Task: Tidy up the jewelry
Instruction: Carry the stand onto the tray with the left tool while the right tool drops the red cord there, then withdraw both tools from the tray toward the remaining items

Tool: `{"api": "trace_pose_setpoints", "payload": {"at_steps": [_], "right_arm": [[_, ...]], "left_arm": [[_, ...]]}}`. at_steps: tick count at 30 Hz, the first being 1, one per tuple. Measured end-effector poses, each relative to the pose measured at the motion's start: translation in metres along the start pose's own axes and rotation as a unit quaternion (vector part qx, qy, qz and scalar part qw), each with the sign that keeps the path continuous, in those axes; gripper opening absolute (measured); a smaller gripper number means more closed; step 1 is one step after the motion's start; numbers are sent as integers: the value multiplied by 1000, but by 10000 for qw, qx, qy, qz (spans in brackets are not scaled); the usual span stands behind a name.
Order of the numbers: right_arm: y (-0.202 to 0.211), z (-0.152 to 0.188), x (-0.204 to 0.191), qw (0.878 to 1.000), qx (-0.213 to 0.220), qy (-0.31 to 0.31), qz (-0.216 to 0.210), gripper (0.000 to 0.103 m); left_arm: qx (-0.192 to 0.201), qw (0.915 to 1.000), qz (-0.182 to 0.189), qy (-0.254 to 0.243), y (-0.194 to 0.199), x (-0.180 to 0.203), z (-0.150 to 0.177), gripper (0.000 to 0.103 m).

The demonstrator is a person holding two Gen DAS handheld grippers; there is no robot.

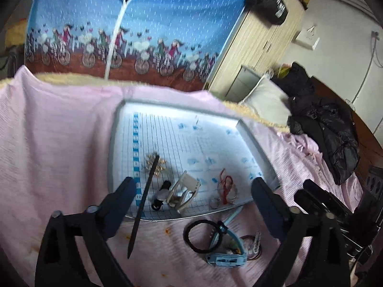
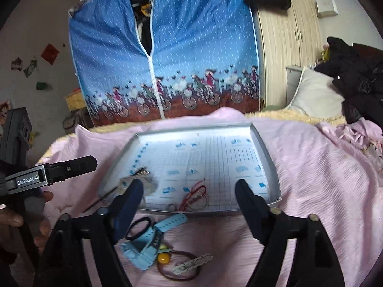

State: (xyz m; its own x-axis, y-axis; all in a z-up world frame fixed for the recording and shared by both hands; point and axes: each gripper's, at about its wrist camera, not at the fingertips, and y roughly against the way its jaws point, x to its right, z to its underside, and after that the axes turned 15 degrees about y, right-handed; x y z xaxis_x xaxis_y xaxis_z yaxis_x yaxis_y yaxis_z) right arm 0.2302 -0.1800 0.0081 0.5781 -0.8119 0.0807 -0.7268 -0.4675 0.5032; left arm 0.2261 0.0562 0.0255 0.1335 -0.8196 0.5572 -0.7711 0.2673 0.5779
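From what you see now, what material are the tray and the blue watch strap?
The tray looks like thin sheet metal: dull silver, with folded rims that catch the light. The blue watch strap seems to be soft rubber or silicone: matte, curved, with punched holes.

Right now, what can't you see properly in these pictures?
- Cream clip: right wrist view, hidden behind the right tongs' left finger.
- Gold ornament: both views, blurred; shape unclear.
- Tray print: both views, too small to read.
- Hair ties and yellow bead: right wrist view, partly under the blue watch.
- Left tongs: right wrist view, cut off at the left edge.
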Motion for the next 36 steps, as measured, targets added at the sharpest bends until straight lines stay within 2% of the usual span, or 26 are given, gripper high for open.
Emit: {"api": "trace_pose_setpoints", "payload": {"at_steps": [2, 5, 7, 11, 18, 23, 28, 36], "right_arm": [[19, -3, -7, 9997, 225, 61, 16, 102], [47, -5, -17, 9984, 534, 168, 94, 103], [64, -4, -24, 9972, 684, 235, 179, 103], [95, 3, -43, 9938, 990, 411, 306, 103], [128, 20, -69, 9910, 1117, 566, 465, 103], [138, 31, -82, 9915, 1039, 552, 553, 103], [139, 46, -87, 9936, 846, 410, 623, 103], [120, 74, -84, 9972, 255, 148, 681, 103]], "left_arm": [[343, 9993, 104, -127, 24, 5, 4, 101], [767, 9960, 249, -376, 58, 11, 12, 101], [991, 9933, 200, -562, 77, 15, 19, 101], [1202, 9886, 116, -901, 107, 17, 40, 101], [1108, 9884, 90, -1034, 134, 7, 72, 101], [1123, 9887, 80, -991, 148, 1, 90, 101], [943, 9898, -10, -1069, 145, -6, 109, 101], [391, 9939, -173, -1012, 124, -14, 120, 101]]}}
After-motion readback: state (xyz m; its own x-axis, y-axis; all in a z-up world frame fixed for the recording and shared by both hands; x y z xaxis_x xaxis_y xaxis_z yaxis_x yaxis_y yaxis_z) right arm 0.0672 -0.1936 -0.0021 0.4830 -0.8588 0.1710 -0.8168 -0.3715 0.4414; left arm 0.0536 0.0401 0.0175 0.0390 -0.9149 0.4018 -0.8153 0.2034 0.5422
